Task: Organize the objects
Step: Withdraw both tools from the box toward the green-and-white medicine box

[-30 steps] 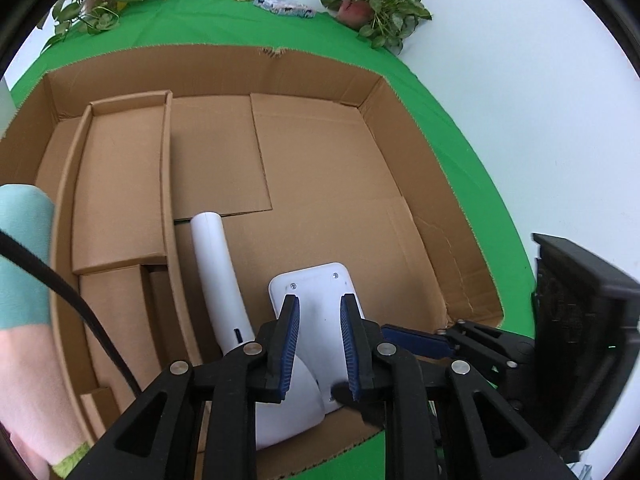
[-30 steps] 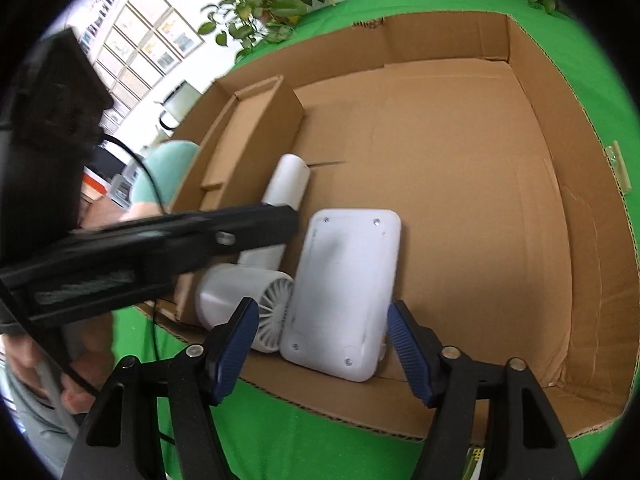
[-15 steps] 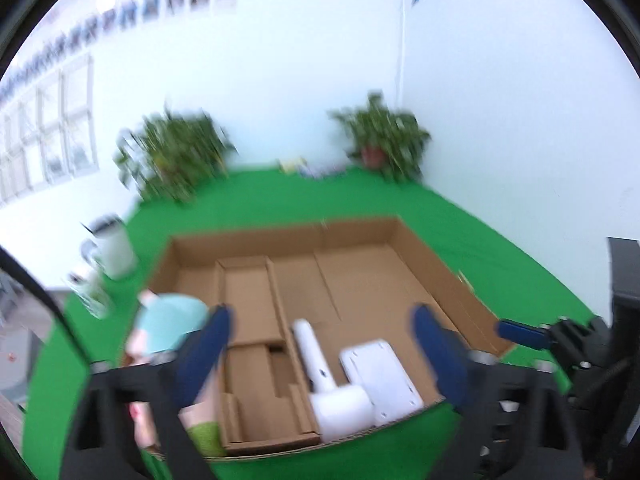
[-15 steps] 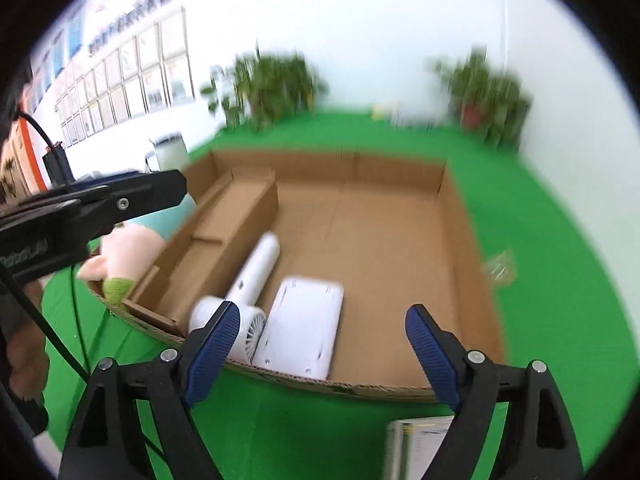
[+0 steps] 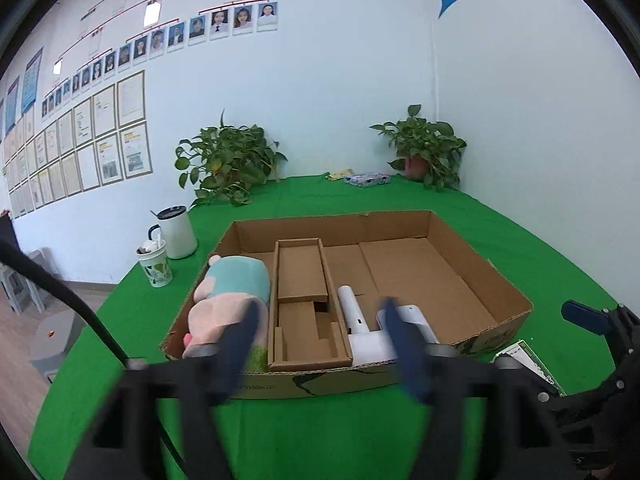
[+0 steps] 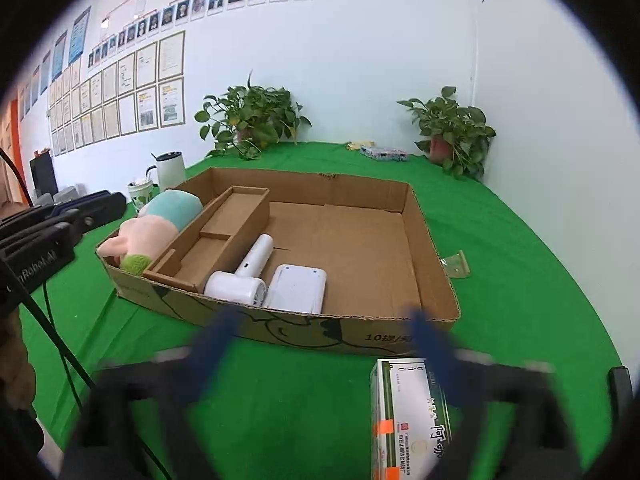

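Risk lies mainly in the next pick. Both the left gripper (image 5: 320, 344) and the right gripper (image 6: 326, 344) are held with jaws spread wide and empty; the right jaws have just been opening, with nothing between them. The hair dryer (image 6: 244, 276) and the white flat device (image 6: 298, 288) lie touching in the cardboard box (image 6: 432, 256), beside the plush toy (image 6: 156, 224). The green-and-white carton (image 6: 408, 412) is left on the desk (image 6: 520, 280), partly under the right jaws; a hurried closure could tip it or knock the box's front wall.

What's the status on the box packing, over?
Left gripper and right gripper both open, jaws just opened, nothing between them. Hair dryer and white device lie in cardboard box. Green-white carton outside. Nothing blocking.
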